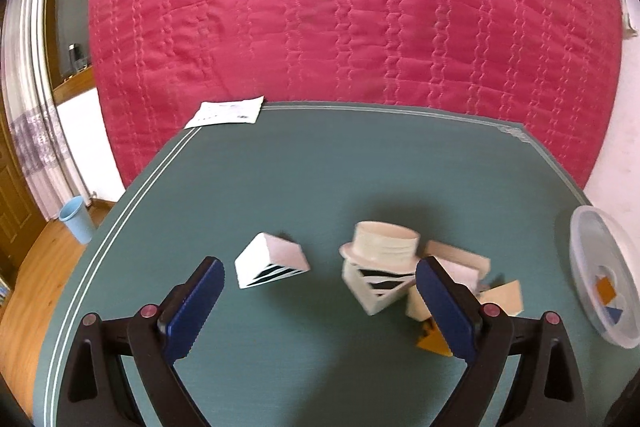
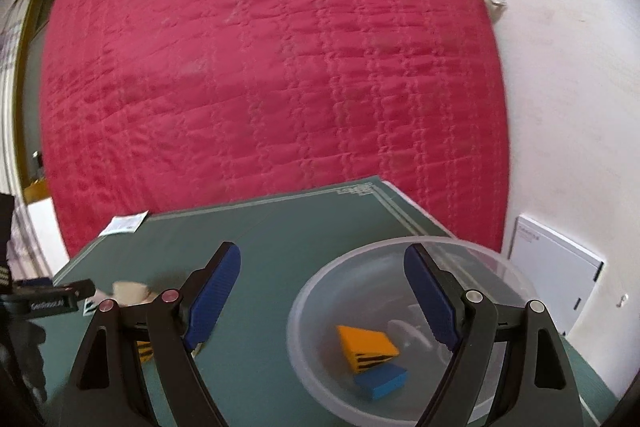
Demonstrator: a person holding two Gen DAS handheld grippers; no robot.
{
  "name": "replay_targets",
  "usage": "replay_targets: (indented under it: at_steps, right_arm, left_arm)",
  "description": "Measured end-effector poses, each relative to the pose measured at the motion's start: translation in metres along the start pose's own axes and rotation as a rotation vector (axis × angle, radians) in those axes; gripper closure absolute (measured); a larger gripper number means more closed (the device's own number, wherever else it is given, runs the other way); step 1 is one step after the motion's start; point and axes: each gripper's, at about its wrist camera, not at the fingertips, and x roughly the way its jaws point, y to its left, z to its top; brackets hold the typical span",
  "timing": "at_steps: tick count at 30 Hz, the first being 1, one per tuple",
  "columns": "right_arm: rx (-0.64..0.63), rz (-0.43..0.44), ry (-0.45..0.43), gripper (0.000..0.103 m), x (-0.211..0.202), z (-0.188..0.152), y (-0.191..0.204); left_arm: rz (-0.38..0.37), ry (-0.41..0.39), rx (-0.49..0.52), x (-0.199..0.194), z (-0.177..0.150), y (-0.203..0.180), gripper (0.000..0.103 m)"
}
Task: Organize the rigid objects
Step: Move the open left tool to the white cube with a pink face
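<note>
Fingers point(image 1: 196, 311) of left gripper point(image 1: 320, 311) and right gripper point(image 2: 322, 301) spread, empty. White wedge block point(image 1: 272, 267) near-left on table point(image 1: 280, 167): light, stiff; grip flat sides. Bowl point(image 2: 320, 279) right.

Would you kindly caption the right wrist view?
Open right gripper above clear bowl holding orange wedge and blue block.

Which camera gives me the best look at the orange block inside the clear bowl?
Right wrist view: the orange block lies whole and near in the clear bowl, beside a blue block. Left wrist view shows the bowl only at its right edge, the block small.
</note>
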Motion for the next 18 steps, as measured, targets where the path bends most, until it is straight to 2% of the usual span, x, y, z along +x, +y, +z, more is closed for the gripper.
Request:
replay_targets:
  at_steps: [5,9,15,18]
  right_arm:
    - [-0.043,0.146,0.081,0.018,0.006,-0.01,0.016]
    - [-0.088,0.222,0.107,0.018,0.005,-0.017,0.03]
    - [-0.116,0.272,0.15,0.018,0.008,-0.026,0.04]
    - [-0.114,0.278,0.161,0.018,0.01,-0.028,0.041]
  left_arm:
    - [0.05,0.02,0.021,0.011,-0.005,0.012,0.005]
    - [0.1,0.04,0.018,0.023,-0.007,0.026,0.005]
    - [0.155,0.063,0.088,0.044,-0.004,0.039,0.005]
    - [0.156,0.084,0.109,0.051,-0.002,0.046,0.005]
